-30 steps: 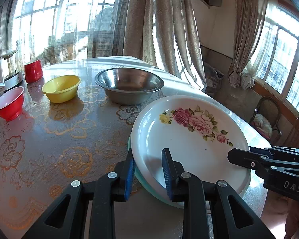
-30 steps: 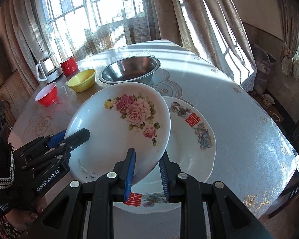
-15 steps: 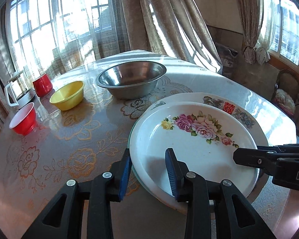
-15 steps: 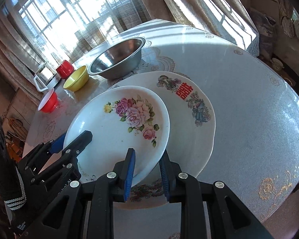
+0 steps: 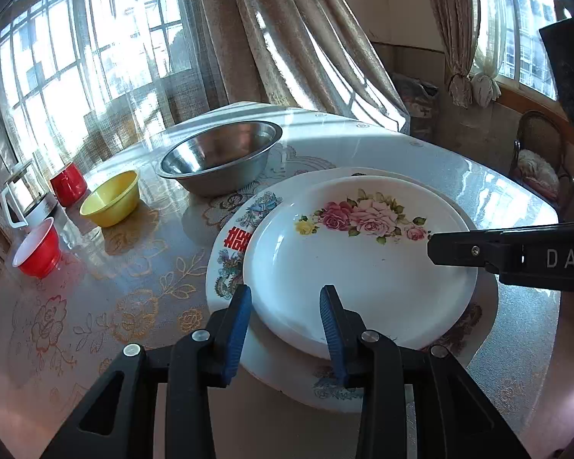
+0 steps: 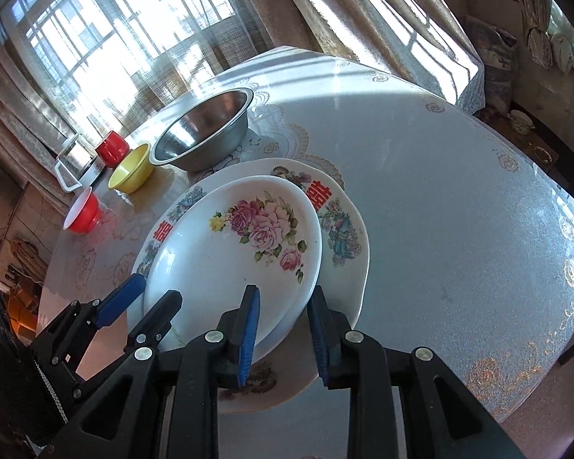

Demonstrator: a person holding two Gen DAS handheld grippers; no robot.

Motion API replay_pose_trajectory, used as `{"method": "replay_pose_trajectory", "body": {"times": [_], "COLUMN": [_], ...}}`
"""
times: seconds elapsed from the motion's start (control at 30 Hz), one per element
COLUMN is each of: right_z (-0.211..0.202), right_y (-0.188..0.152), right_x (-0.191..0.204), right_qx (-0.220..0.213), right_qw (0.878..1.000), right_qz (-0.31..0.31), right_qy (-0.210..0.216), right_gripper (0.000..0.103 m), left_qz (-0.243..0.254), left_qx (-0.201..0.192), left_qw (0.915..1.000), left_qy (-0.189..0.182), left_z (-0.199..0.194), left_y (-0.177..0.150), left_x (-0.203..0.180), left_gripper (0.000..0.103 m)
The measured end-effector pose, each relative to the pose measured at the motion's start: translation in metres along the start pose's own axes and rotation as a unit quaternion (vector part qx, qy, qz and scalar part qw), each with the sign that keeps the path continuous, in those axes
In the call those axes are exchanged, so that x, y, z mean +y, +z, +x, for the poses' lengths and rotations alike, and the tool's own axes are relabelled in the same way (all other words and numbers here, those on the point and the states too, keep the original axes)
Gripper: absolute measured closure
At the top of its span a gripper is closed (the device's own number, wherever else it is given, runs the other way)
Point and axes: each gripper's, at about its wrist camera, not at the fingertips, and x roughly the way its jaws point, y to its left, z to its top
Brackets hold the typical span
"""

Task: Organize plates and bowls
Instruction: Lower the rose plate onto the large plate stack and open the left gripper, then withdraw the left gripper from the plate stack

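Left wrist view. The rose plate (image 5: 359, 264) lies at frame centre, nested flat on the larger red-character plate (image 5: 233, 241) on the surface (image 5: 134, 279). The left tool (image 5: 285, 329) straddles the rose plate's near rim at lower centre; its jaws are opening, the rim between them, the blue pads no longer pressing. The right tool (image 5: 455, 250) enters from the right edge over the far rim; its gap cannot be told here. The rose plate is oval, its long axis running lower left to upper right, the rose spray toward the top of the frame. The steel bowl (image 5: 220, 157), yellow bowl (image 5: 113, 199) and red bowl (image 5: 38, 248) stand apart at upper left.

Right wrist view. The right tool (image 6: 283, 329) stands at lower centre, set narrow, the rose plate's (image 6: 229, 267) rim between its pads with a small gap visible. The left tool (image 6: 141, 302) sits at lower left.

Judgement: the stacking step is at release. Next move calls for both tools to back clear without dragging the plate, then turn to the bowls.
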Motion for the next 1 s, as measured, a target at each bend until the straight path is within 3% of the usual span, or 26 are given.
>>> {"method": "replay_pose_trajectory", "body": {"times": [0.27, 0.43, 0.73, 0.9, 1.0], "right_z": [-0.003, -0.007, -0.026, -0.027, -0.023], "right_y": [-0.003, -0.003, -0.004, -0.008, -0.010], "right_x": [0.003, 0.000, -0.019, -0.025, -0.022], "right_qx": [-0.008, -0.016, -0.054, -0.055, -0.050], "right_qw": [1.000, 1.000, 0.998, 0.998, 0.998], "right_qz": [-0.016, -0.016, 0.003, 0.008, -0.004], "right_qy": [-0.007, -0.016, -0.035, -0.032, -0.028], "right_gripper": [0.075, 0.074, 0.074, 0.074, 0.084], "left_qz": [-0.037, -0.062, -0.111, -0.119, -0.116], "left_qx": [-0.021, -0.012, -0.001, -0.001, -0.007], "left_qw": [0.9991, 0.9980, 0.9927, 0.9904, 0.9907], "left_qy": [0.004, 0.001, -0.047, -0.071, -0.071], "left_z": [-0.027, -0.031, -0.039, -0.042, -0.042], "left_y": [-0.013, -0.022, -0.034, -0.037, -0.035], "left_x": [0.015, 0.026, 0.034, 0.031, 0.030], "left_gripper": [0.066, 0.066, 0.066, 0.086, 0.094]}}
